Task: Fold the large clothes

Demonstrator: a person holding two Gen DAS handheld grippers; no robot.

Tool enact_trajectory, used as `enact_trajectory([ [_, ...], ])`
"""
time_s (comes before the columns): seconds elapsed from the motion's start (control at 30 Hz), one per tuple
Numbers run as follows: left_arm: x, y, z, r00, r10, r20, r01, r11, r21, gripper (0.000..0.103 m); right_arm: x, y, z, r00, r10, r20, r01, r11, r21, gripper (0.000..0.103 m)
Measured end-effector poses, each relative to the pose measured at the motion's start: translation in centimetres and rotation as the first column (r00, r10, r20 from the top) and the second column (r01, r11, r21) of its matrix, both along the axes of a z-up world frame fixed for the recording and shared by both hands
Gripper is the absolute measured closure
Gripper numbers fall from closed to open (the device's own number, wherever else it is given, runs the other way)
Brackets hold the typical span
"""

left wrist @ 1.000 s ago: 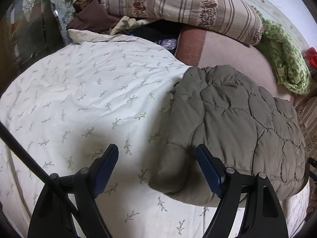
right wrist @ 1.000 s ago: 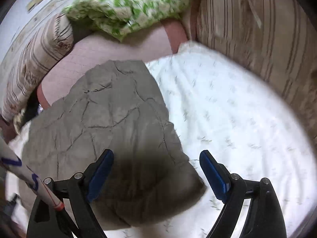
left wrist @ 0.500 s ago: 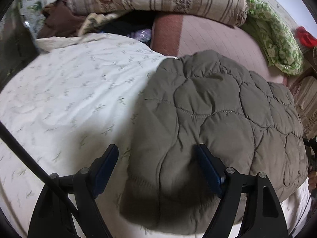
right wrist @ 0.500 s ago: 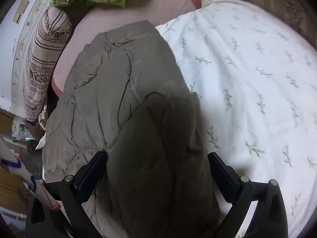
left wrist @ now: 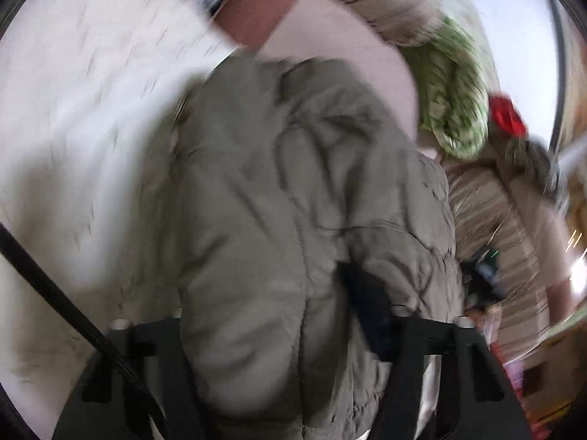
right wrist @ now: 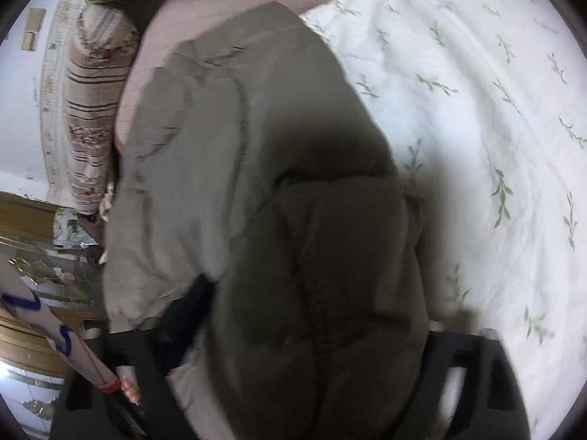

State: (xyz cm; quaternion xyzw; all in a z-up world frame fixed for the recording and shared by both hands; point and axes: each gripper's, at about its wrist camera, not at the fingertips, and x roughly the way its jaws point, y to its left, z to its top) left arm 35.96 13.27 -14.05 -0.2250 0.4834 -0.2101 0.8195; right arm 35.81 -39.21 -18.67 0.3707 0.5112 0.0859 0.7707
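- Left gripper [left wrist: 268,315] has a thick fold of the jacket [left wrist: 293,190] bulging up between its fingers; its right finger [left wrist: 367,304] presses against the padding, the other is buried under cloth. It looks clamped on the fold, though motion blur softens everything in this view.
- Right gripper [right wrist: 312,330] likewise has a jacket [right wrist: 256,146] fold filling its span; one dark finger [right wrist: 190,304] shows at the fabric's left edge, the other is hidden by padding, so it appears to grip the bundle.
- Jacket is olive, quilted and bunched, lying on a white quilt [right wrist: 477,128] with a green sprig print.
- Beyond it lies a pink sheet [left wrist: 330,25].
- A striped pillow [right wrist: 91,110] and a green blanket [left wrist: 451,99] sit at the far edge.
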Motion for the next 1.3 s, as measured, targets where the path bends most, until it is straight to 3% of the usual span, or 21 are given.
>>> enact_trajectory([
  [0.13, -1.5, -0.3, 4.2, 0.995, 0.020, 0.099, -0.021, 1.000, 0.008, 0.057, -1.2, 0.7, 3.3, 0.996, -0.006, 0.088, 0.006, 1.000, 0.001, 0.038],
  [0.23, -1.3, -0.3, 3.8, 0.995, 0.055, 0.086, -0.062, 0.995, 0.076, 0.053, -2.0, 0.8, 5.4, 0.982, -0.021, 0.187, 0.014, 0.999, 0.040, 0.039],
  [0.33, 0.1, 0.4, -0.1, 0.991, 0.130, -0.042, -0.124, 0.985, 0.122, 0.039, -1.7, 1.0, 3.6, 0.990, -0.049, 0.133, 0.051, 0.999, -0.013, 0.037],
  [0.37, 0.3, 0.7, -1.3, 0.986, 0.150, -0.071, -0.142, 0.984, 0.104, 0.037, -1.3, 1.1, 2.4, 0.993, -0.065, 0.099, 0.068, 0.997, -0.031, 0.029],
  [0.4, 0.2, 1.3, -1.7, 0.984, 0.161, -0.081, -0.154, 0.985, 0.078, 0.035, -1.2, 1.0, 1.4, 0.993, -0.087, 0.076, 0.090, 0.995, -0.031, 0.020],
  [0.43, 0.0, 1.5, -1.4, 0.983, 0.165, -0.080, -0.160, 0.985, 0.063, 0.035, -1.5, 0.6, 0.7, 0.990, -0.123, 0.064, 0.124, 0.992, -0.017, 0.017],
  [0.5, -0.6, 1.4, 0.3, 0.984, 0.176, -0.032, -0.172, 0.980, 0.104, 0.035, -2.6, -0.1, 0.4, 0.975, -0.217, 0.044, 0.217, 0.976, 0.013, 0.017],
  [0.57, -1.9, 1.4, 2.9, 0.980, 0.190, 0.056, -0.196, 0.970, 0.145, 0.035, -3.4, 0.1, 2.0, 0.967, -0.249, 0.061, 0.252, 0.966, -0.052, 0.017],
  [0.67, -4.4, 1.8, 5.6, 0.959, 0.235, 0.160, -0.265, 0.941, 0.210, 0.034, -5.3, 1.3, 6.7, 0.955, -0.252, 0.158, 0.288, 0.916, -0.279, 0.017],
  [0.8, -8.3, 1.1, 9.2, 0.901, 0.274, 0.337, -0.388, 0.857, 0.339, 0.030, -6.8, 4.3, 12.2, 0.955, -0.174, 0.239, 0.268, 0.851, -0.451, 0.017],
  [0.87, -10.8, 0.9, 11.1, 0.851, 0.310, 0.424, -0.476, 0.796, 0.374, 0.026, -7.2, 7.4, 13.7, 0.959, -0.100, 0.265, 0.228, 0.828, -0.512, 0.017],
  [0.9, -12.5, 0.7, 12.0, 0.810, 0.347, 0.472, -0.537, 0.762, 0.362, 0.018, -7.5, 9.0, 14.0, 0.962, -0.060, 0.267, 0.199, 0.822, -0.533, 0.023],
  [0.97, -14.9, 0.8, 12.9, 0.766, 0.377, 0.521, -0.588, 0.739, 0.328, 0.008, -7.4, 13.4, 14.0, 0.963, 0.042, 0.265, 0.118, 0.819, -0.561, 0.043],
  [1.03, -16.6, 0.5, 12.9, 0.756, 0.385, 0.529, -0.600, 0.730, 0.327, 0.008, -6.8, 18.1, 13.5, 0.958, 0.135, 0.253, 0.034, 0.822, -0.568, 0.047],
  [1.1, -17.5, 0.2, 12.3, 0.774, 0.371, 0.513, -0.578, 0.744, 0.334, 0.008, -6.1, 22.7, 12.7, 0.941, 0.226, 0.253, -0.046, 0.824, -0.565, 0.047],
  [1.17, -17.8, 0.3, 11.3, 0.774, 0.358, 0.523, -0.570, 0.753, 0.327, 0.008, -5.2, 27.2, 11.7, 0.921, 0.297, 0.254, -0.117, 0.830, -0.545, 0.047],
  [1.23, -17.4, 0.5, 10.1, 0.773, 0.370, 0.516, -0.583, 0.735, 0.346, 0.008, -4.1, 30.8, 10.1, 0.906, 0.344, 0.248, -0.170, 0.831, -0.530, 0.047],
  [1.3, -17.3, 0.7, 9.2, 0.768, 0.380, 0.515, -0.592, 0.727, 0.347, 0.008, -2.7, 34.1, 7.9, 0.903, 0.369, 0.218, -0.174, 0.781, -0.600, 0.041],
])
